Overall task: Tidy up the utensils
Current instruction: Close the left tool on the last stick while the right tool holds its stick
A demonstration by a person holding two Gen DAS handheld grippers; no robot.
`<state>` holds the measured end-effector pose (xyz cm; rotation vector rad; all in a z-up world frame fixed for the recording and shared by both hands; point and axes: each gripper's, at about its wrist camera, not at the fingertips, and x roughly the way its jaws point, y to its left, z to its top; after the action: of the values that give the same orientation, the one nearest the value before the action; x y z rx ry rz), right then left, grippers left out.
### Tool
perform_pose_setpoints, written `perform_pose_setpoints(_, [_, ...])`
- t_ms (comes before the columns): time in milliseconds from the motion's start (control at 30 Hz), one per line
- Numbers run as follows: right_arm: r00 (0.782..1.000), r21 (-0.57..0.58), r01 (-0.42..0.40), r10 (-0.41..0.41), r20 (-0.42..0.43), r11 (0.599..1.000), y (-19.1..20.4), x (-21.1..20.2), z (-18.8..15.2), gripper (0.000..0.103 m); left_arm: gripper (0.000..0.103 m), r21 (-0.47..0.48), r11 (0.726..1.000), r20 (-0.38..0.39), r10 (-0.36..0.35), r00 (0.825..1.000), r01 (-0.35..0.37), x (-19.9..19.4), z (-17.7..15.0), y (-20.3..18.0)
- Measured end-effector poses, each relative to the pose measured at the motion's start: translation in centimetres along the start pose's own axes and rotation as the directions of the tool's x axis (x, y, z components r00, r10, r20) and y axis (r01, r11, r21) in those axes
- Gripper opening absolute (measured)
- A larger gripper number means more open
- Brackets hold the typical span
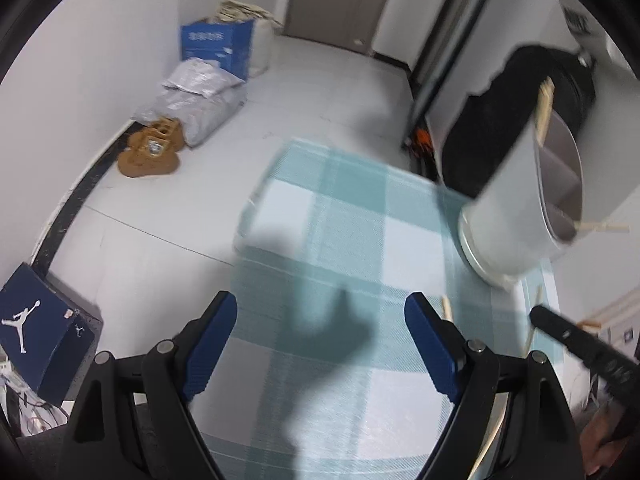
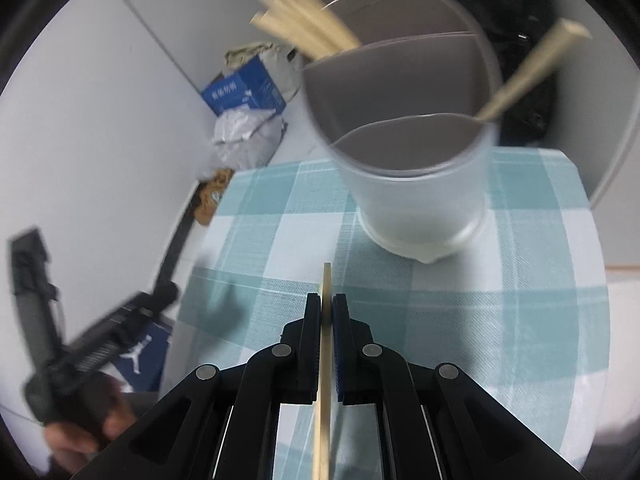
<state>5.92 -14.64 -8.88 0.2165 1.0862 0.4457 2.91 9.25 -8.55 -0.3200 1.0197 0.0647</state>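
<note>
1. The chopstick (image 2: 325, 360) in the right claw (image 2: 326, 304) is a thin, pale wooden stick — my guess is it weighs next to nothing, is stiff, and is a bit slick, so it could pivot or slide if pinched near one end. It's held partway along its length, with a short tip poking out past the pads and the long rest running back under the claw body. That looks like a decent hold for steering the tip.

2. Right claw: jaws pinched nearly together on that chopstick, nothing else in there.

3. Straight ahead of the right claw and a little above its tip sits the holder (image 2: 404, 120), a frosted round cup with dividers making three compartments. The far compartment has a bunch of chopsticks (image 2: 304, 24) leaning out to the left, and one single stick (image 2: 524, 76) leans out to the right, from the middle compartment as far as I can tell. The near one looks empty.

4. Left claw (image 1: 320, 344): jaws spread wide, nothing between them, just the checked cloth on the bench (image 1: 344, 216) below. From this claw the holder is off to the upper right, well apart.

5. Another loose chopstick (image 1: 448, 310) lies on the cloth just past the left claw's right finger — likely the next pickup, though it's blurry.
</note>
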Motion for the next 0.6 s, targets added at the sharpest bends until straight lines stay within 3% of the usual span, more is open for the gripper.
perform_pose_setpoints(333, [0.992,0.143,-0.096,0.083,0.092,0.985,-4.7,-4.0,-0.9,0.005,0.083,0.154,0.988,-0.111,-0.007,0.994,0.024,1.8,-1.8,-5.0])
perform_pose_setpoints(600, [0.981,0.182,-0.136,0.106,0.165,0.974,-6.7,-6.3,-1.5,0.005,0.082,0.166,0.985,-0.179,-0.015,0.984,0.045,3.1,-2.0,-6.7])
